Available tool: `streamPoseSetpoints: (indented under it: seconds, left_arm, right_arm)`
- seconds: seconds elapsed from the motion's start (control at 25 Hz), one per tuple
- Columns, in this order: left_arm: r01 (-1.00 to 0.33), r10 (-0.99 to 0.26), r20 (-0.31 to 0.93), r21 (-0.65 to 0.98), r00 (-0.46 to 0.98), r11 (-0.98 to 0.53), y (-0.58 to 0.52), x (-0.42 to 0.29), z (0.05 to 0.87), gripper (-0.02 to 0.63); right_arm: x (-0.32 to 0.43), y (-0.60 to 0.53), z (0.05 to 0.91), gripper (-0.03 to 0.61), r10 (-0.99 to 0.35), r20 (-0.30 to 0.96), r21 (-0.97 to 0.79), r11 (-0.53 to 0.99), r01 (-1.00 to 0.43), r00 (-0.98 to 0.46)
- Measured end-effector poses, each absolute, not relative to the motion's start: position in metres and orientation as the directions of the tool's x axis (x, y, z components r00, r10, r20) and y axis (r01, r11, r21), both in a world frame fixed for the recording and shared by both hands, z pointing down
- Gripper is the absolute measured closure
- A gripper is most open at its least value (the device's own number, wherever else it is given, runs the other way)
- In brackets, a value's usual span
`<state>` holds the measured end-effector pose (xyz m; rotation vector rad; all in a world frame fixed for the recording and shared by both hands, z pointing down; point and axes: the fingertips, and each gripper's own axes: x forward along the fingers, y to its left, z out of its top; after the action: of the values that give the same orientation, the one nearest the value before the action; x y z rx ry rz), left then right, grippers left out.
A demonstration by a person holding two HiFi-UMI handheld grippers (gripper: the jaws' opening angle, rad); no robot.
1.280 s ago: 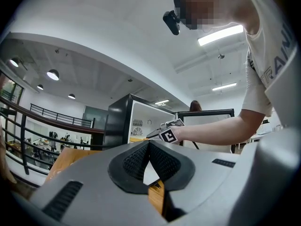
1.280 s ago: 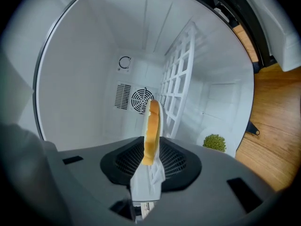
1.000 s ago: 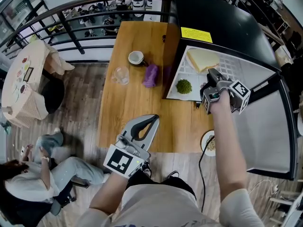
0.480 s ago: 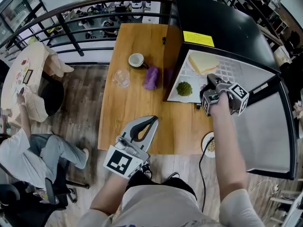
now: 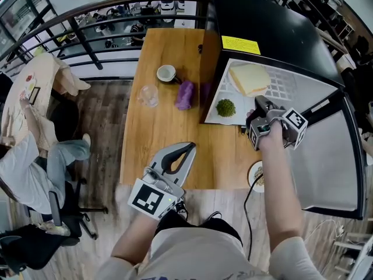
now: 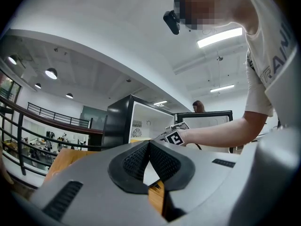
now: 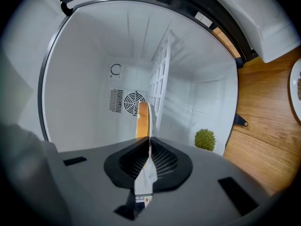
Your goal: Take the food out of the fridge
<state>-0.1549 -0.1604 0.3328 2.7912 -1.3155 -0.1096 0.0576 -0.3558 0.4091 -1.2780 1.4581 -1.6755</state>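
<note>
Nearest, at 6 o'clock in the head view, the left tongs (image 5: 187, 146) are held level over the near edge of the wooden table (image 5: 157, 127), tips toward 1 o'clock. The left gripper view shows their pads pressed together with nothing between them. At 4 o'clock from them a small plate (image 5: 254, 177) with some food sits at the table's near edge, partly hidden by the right forearm. Farther on, at 3 o'clock from the view's centre, the right tongs (image 5: 260, 102) reach into the mouth of the black fridge (image 5: 274, 28), whose door (image 5: 326, 168) stands wide open toward 4 o'clock. These tongs have just been closing and now pinch a thin white edge, which looks like the rim of the white plate (image 7: 147, 173) under the bread slice (image 5: 249, 77). The right gripper view shows plate and bread edge-on, running straight on from the tips. The bread lies inside the fridge at 12 o'clock from the right tongs, just beyond them. A green ball of food (image 5: 226, 107) sits on the fridge floor at 9 o'clock from them, near the opening. On the table outside the fridge lies a purple thing (image 5: 185, 94), with a clear glass (image 5: 148, 94) at its 9 o'clock and a white cup (image 5: 166, 73) at its 11 o'clock.
</note>
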Motion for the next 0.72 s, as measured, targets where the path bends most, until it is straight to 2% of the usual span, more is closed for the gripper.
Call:
streamPoseSetpoints:
  seconds: [0.16, 0.28, 0.72]
  left_arm:
    - [-0.765, -0.769, -0.040, 0.077, 0.638, -0.639, -0.160, -0.152, 0.332, 0.606]
    - [-0.761, -0.764, -0.034, 0.074, 0.644, -0.645, -0.159, -0.149, 0.332, 0.606]
    - [-0.771, -0.774, -0.020, 0.073, 0.633, -0.633, -0.158, -0.152, 0.336, 0.606]
  right_arm:
    - [0.056, -0.353, 0.406, 0.544, -0.880, 0.270, -0.961, -0.221, -0.168, -0.390]
    - [0.053, -0.356, 0.405, 0.505, -0.880, 0.257, -0.965, -0.209, -0.161, -0.399]
    - [0.055, -0.368, 0.411, 0.508, -0.894, 0.225, -0.974, -0.201, -0.102, -0.387]
